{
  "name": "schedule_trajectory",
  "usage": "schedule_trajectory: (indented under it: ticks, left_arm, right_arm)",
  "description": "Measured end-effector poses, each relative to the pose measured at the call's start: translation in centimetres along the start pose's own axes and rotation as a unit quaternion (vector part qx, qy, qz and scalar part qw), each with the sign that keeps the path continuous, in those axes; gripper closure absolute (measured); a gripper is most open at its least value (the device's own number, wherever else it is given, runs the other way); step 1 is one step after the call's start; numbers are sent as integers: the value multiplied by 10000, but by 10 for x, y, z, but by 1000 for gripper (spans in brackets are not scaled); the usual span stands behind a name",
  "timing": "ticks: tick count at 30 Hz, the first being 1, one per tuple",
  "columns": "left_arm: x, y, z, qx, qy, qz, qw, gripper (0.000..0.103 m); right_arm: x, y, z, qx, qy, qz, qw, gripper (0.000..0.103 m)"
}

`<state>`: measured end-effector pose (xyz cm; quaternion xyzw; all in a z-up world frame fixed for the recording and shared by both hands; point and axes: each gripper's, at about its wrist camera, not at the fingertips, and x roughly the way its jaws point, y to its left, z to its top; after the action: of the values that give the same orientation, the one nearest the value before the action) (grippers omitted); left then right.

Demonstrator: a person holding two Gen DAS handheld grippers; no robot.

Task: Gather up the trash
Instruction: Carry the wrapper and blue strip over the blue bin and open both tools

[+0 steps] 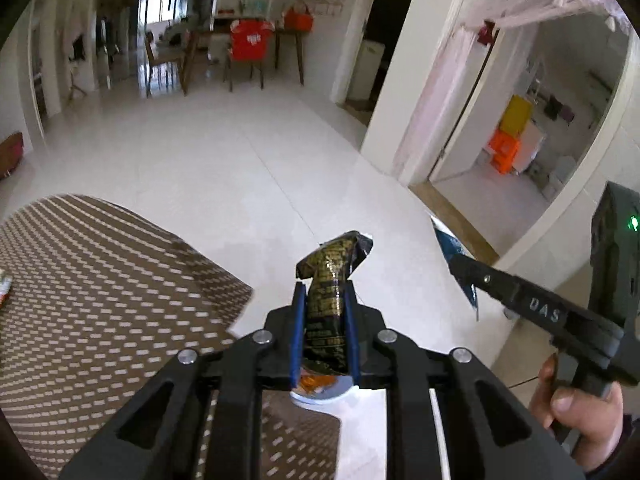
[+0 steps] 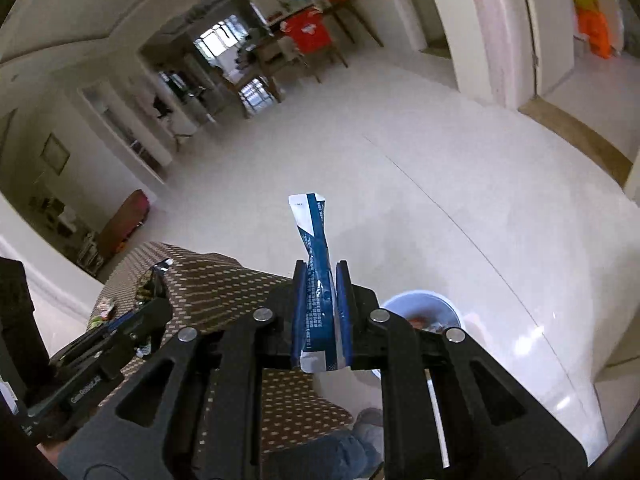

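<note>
Nearest: left gripper (image 1: pixel 325 298), fingers (image 1: pixel 298 312) clamped on a black-and-gold wrapper (image 1: pixel 334 280), crumpled, top half sticking out past the tips. Right gripper (image 2: pixel 321 280), fingers (image 2: pixel 343 300) pinched tight on a blue-and-white sachet (image 2: pixel 316 264), which stands up twisted betw. the pads, tail hanging below them. Both pieces of trash are in the air, over the floor, just off the edge of the brown patterned worktop (image 1: pixel 100 280).

Just below/beyond the right gripper: a white bin (image 2: pixel 424 300) on the floor (image 2: pixel 440 168), w/ some scraps already in it. From the left view only its rim (image 1: pixel 320 394) peeks out under the fingers. Looks like the drop-off step, both loads nearly over the bin.

More trash left on the worktop: small coloured bits (image 2: pixel 105 308) near its far-left edge, so task prob. not finished.

Risks, imo:
- Sachet is thin and twisted; on release it may cling to a pad or flutter sideways, landing on floor beside the bin.
- Black wrapper is gripped low, top-heavy; if let go off-centre it could hit the rim and bounce out.
- Both grippers near each other; releasing together over one small opening could make them knock.

Farther off: open doorway (image 1: pixel 500 152) right, table and red-covered chair (image 1: pixel 250 42) at the far wall. Nothing there matters to the drop.
</note>
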<state>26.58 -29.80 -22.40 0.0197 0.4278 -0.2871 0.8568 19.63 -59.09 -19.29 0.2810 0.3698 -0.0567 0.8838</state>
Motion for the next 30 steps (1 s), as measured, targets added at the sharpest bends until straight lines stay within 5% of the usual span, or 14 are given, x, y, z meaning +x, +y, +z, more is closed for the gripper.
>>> schedule_trajectory:
  ticks: [16,19,20,27,30]
  left_arm:
    - [135,-22,0,-88,1309,-176,9912,81]
    - [155,-21,3,-128,1583,-158,9872,36]
    - [154,-20,3,-144,1538,-146,9879,26]
    - [130,-9,16,-222,1207,38,9924,17]
    - [111,-8,20,-205,1010,22,9947,16]
  right_arm:
    - [51,-50,0,420,502,-109,9978,87]
    - [65,-59,0,554,674,-132,9961,83]
    - [66,-62,-2,602,698,-130,9957,77]
    - [56,-77,-9,1042,613,-339,9921,10]
    - [51,-78,-8,1118,585,-514,9907,6]
